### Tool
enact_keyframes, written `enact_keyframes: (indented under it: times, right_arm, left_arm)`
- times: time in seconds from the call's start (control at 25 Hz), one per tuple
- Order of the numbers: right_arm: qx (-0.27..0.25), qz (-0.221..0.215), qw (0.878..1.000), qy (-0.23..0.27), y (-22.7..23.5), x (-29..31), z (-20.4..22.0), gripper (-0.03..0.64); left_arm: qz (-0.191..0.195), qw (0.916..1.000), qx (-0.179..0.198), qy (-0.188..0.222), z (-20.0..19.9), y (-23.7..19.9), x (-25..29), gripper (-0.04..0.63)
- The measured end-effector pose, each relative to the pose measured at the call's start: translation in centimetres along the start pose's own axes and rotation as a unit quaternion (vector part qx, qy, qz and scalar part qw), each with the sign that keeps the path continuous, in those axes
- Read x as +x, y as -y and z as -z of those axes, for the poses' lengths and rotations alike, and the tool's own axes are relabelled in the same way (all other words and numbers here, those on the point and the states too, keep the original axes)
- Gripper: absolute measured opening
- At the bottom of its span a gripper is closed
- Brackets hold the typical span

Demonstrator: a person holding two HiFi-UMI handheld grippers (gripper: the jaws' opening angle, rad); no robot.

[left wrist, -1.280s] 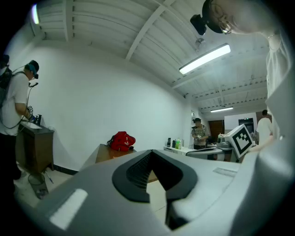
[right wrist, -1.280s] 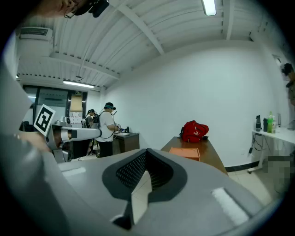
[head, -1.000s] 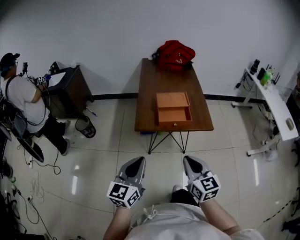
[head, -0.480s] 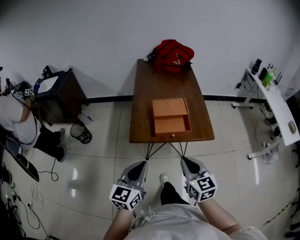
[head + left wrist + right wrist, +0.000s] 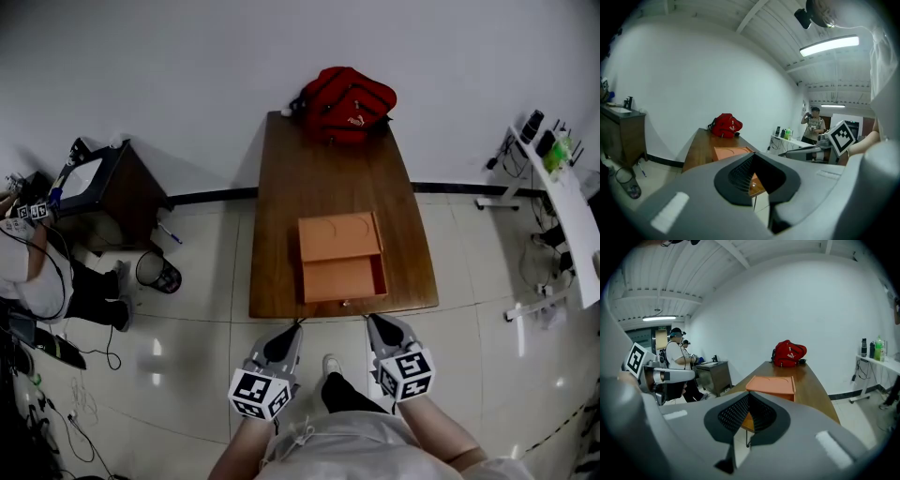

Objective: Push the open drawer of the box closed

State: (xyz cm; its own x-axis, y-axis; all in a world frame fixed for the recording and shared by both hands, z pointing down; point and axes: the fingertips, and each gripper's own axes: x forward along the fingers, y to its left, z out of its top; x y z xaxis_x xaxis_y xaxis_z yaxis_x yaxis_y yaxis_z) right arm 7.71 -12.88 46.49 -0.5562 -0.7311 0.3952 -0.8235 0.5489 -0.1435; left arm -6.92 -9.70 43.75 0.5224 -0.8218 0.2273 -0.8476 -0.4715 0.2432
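Head view, bottom centre: left claw (image 5: 291,330) and right claw (image 5: 374,322) are held side by side over the tiled floor (image 5: 197,375), tips pointing up-frame toward the bench (image 5: 281,187). Each carries its marker cube at the rear, low in the frame. Both tips sit just short of the bench's near edge, not touching it.

Left claw: in its own view the two jaws meet at the tips, nothing held between them. Only a small triangular gap lies behind the tips, and the bench edge shows through it.

Right claw: same reading, jaws together at the tips and empty, with the bench corner and a leg visible through the gap behind them.

Bench: dark brown wood on thin black legs, running lengthwise from frame centre toward the top.

Drawer (image 5: 343,279): open, pulled out of the box (image 5: 337,236) toward the near edge of the bench. Its orange interior is exposed, and a small knob (image 5: 349,303) on the front sits close to that edge. It lies centre frame, directly up-frame of the gap between the two claws.

Box: orange and flat-topped, on the near half of the bench, slightly right of the midline.

Far end of the bench: red backpack (image 5: 345,101) against the white wall (image 5: 187,66).

Left edge of frame: dark cabinet (image 5: 108,192), round bin (image 5: 155,272), and a seated person (image 5: 42,277). Right edge: white desk (image 5: 567,211) with bottles
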Motion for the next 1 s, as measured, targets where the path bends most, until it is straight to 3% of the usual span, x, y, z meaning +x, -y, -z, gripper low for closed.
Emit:
enact_keyframes:
  times: [0.24, 0.6, 0.8, 1.0]
  right_arm:
    - [0.015, -0.003, 0.999, -0.049, 3.2, 4.8, 2.8, 0.006]
    - [0.056, -0.004, 0.991, -0.121, 5.9, 9.2, 9.6, 0.006]
    - [0.073, 0.003, 0.986, -0.146, 6.6, 10.2, 12.4, 0.006]
    - [0.061, 0.005, 0.988, -0.140, 7.4, 11.5, 11.6, 0.006]
  left_arm:
    - [0.001, 0.9984, -0.029, -0.048, 3.3, -2.0, 5.6, 0.008]
    - [0.012, 0.9892, -0.080, -0.123, 11.1, -2.7, 11.2, 0.008]
    - [0.012, 0.9839, -0.114, -0.138, 13.7, -3.2, 13.2, 0.008]
    - [-0.008, 0.9811, -0.132, -0.142, 14.3, -4.7, 13.9, 0.008]
